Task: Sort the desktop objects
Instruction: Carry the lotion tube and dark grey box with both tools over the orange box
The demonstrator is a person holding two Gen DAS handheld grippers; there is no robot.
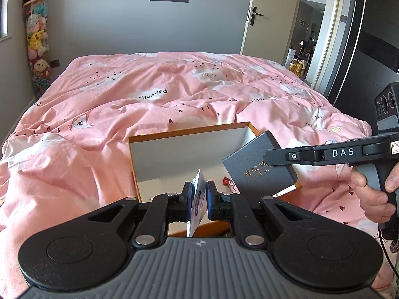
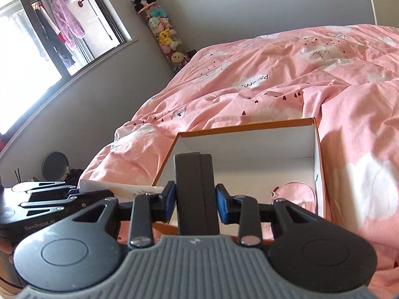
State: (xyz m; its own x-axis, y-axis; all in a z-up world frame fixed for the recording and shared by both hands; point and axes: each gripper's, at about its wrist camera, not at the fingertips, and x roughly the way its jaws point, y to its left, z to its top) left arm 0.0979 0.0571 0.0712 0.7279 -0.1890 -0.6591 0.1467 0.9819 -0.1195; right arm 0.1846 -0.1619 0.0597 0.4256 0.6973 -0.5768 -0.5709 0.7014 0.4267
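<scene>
Right wrist view: right claw (image 2: 195, 200) pinches the stiff, light grey case (image 2: 194, 189) across its narrow sides; at 9 o'clock, left claw (image 2: 77, 194) nips a thin card (image 2: 119, 189).

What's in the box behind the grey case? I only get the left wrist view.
Observer: A pink pouch lies inside the box, by its right wall.
Operator: Does the right gripper have both pads on the case?
Observer: Yes. The right gripper clamps the case across its thickness, with a blue pad pressing on each side.
Operator: Anything beyond the bed's left side?
Observer: Clothes hang on a rail behind a large window.
</scene>
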